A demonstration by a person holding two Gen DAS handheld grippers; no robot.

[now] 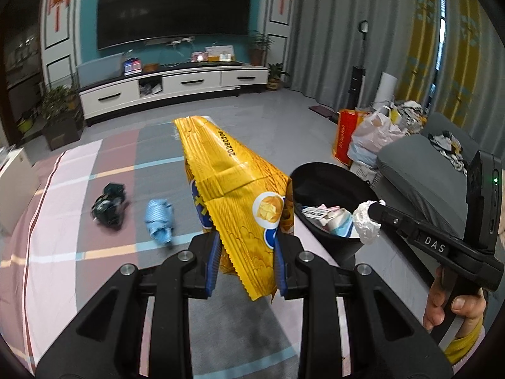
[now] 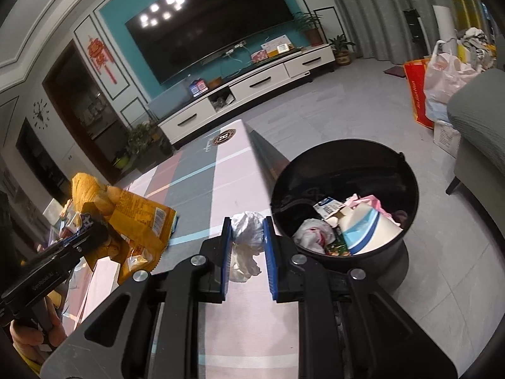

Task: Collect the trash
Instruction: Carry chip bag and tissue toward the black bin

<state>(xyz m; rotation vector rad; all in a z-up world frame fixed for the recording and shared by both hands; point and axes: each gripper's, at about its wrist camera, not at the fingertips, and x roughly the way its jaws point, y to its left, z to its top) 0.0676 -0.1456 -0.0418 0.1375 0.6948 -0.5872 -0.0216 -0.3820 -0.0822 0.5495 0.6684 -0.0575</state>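
My left gripper (image 1: pixel 246 240) is shut on a big yellow snack bag (image 1: pixel 233 183) and holds it up above the table, left of the black trash bin (image 1: pixel 315 173). The bag also shows in the right wrist view (image 2: pixel 132 218). My right gripper (image 2: pixel 246 224) is shut on a crumpled white tissue (image 2: pixel 247 230), just left of the bin's rim (image 2: pixel 276 183); the tissue also shows in the left wrist view (image 1: pixel 366 221). The bin holds a paper cup (image 2: pixel 366 230) and other scraps. A dark crumpled wrapper (image 1: pixel 109 203) and a blue crumpled wad (image 1: pixel 159 218) lie on the table.
The table has a pink, grey and blue checked cloth (image 1: pixel 79 195). The bin stands on the floor off its right edge. A grey sofa (image 1: pixel 416 170) and shopping bags (image 1: pixel 369 135) are at the right. A TV cabinet (image 1: pixel 170 85) stands along the far wall.
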